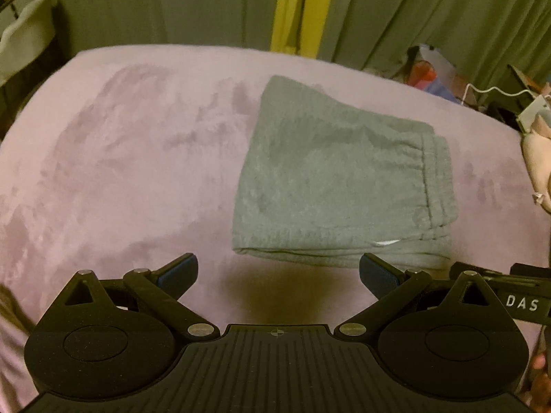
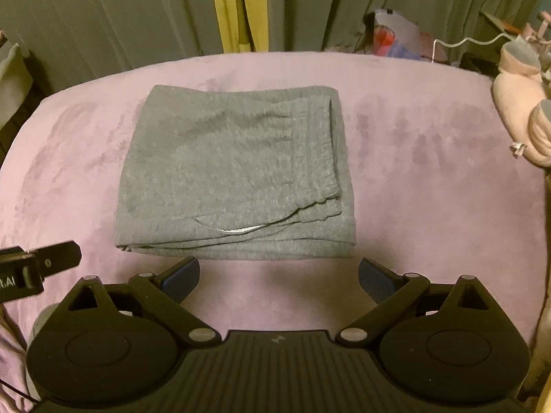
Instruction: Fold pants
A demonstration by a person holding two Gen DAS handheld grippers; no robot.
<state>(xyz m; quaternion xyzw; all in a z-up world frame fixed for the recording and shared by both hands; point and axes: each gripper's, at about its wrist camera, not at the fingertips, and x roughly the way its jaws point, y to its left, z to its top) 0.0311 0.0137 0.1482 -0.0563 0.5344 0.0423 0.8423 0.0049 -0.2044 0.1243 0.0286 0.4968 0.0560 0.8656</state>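
So the grey pants (image 2: pixel 234 168) are sitting on the purple bed (image 2: pixel 430 158), already down to a squarish stack with the waistband on top along the right side. From where I'm standing it looks pretty much done, maybe one last tidy.

The right gripper (image 2: pixel 279 275) has them dead ahead at 12 o'clock, near edge just beyond its tips, fingers spread wide and holding nothing. The left gripper (image 1: pixel 278 272) is also released and empty, but the pants (image 1: pixel 341 186) lie off toward 1 o'clock for it, so the right one's better lined up. The stack's slightly longer side runs away from the grippers.

Can't see how the layers underneath lie, and there's a pink plush thing (image 2: pixel 516 103) cut off at the right edge.
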